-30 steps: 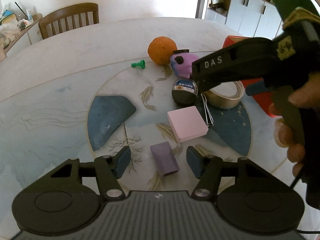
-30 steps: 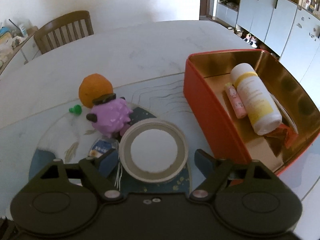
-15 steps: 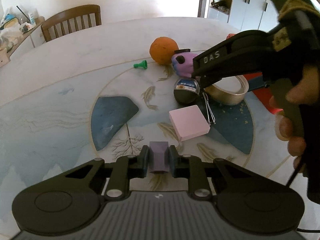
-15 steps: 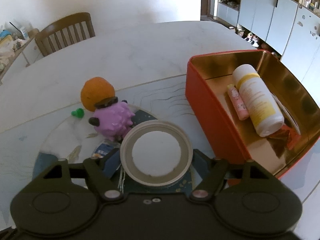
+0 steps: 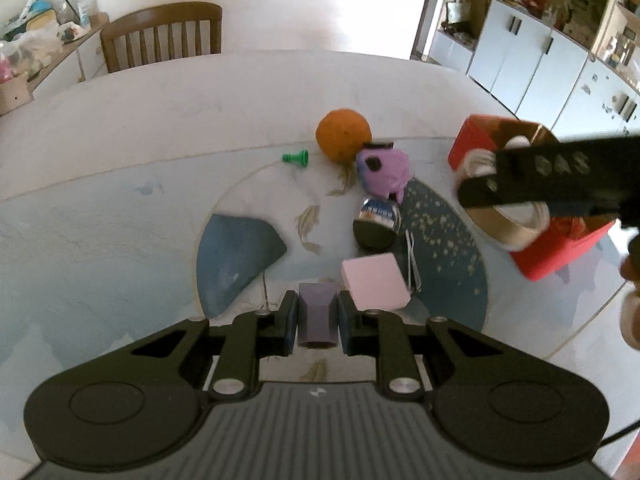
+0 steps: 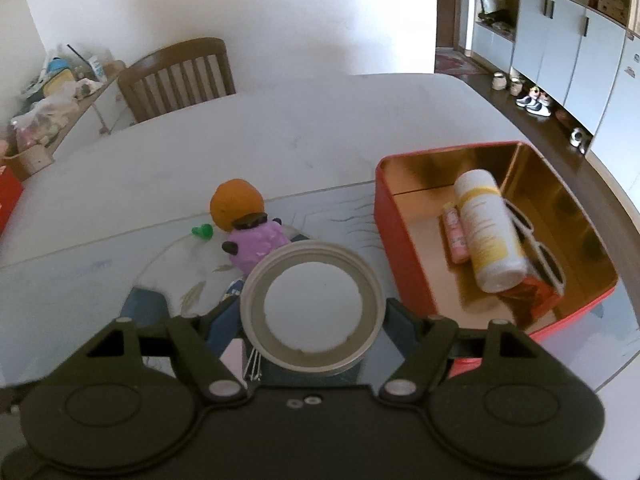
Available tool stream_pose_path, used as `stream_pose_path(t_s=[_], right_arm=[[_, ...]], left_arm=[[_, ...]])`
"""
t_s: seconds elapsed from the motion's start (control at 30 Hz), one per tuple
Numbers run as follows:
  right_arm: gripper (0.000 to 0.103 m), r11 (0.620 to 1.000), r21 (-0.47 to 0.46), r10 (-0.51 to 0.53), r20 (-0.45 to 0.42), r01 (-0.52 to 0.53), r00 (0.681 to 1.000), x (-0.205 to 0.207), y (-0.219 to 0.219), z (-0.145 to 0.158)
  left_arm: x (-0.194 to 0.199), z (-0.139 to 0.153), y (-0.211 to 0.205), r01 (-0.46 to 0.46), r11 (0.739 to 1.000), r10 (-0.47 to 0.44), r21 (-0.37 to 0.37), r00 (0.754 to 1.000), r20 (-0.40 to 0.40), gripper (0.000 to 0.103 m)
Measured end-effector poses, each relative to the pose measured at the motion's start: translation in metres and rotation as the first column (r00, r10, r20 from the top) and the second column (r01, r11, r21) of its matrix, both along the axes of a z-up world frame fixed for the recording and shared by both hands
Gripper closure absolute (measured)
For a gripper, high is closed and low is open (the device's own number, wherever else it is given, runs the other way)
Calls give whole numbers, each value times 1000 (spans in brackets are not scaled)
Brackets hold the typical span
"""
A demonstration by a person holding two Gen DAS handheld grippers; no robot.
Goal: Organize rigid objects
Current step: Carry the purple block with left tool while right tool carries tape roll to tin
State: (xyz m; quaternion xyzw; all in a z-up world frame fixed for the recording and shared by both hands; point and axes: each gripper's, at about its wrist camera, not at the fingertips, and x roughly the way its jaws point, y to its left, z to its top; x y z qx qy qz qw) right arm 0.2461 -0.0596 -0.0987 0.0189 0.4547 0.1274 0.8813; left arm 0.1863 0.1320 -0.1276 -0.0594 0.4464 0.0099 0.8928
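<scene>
My left gripper (image 5: 318,320) is shut on a small purple block (image 5: 317,312), lifted just off the painted table. My right gripper (image 6: 314,312) is shut on a round metal tin (image 6: 313,306) with a white inside, held above the table beside the red box (image 6: 390,248). In the left wrist view the same tin (image 5: 508,224) hangs in front of the red box (image 5: 560,252). The box holds a white and yellow bottle (image 6: 490,232), a pink tube (image 6: 454,232) and white sunglasses (image 6: 540,252).
On the table lie a pink square block (image 5: 376,282), a dark round tin with a blue label (image 5: 376,222), a metal clip (image 5: 412,260), a purple toy (image 5: 384,174), an orange ball (image 5: 343,134) and a green pawn (image 5: 296,157). A wooden chair (image 5: 160,36) stands behind the table.
The left jaws closed on the purple block and lifted it. The right gripper closed on the round tin and raised it toward the red box.
</scene>
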Motion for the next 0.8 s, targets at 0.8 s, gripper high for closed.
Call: stream_pose_path(t_s=[0.8], right_arm=[[27, 996, -22, 83, 71, -82, 994, -1, -109, 38]], left_arm=[[47, 72, -81, 47, 999, -46, -3, 994, 95, 83]])
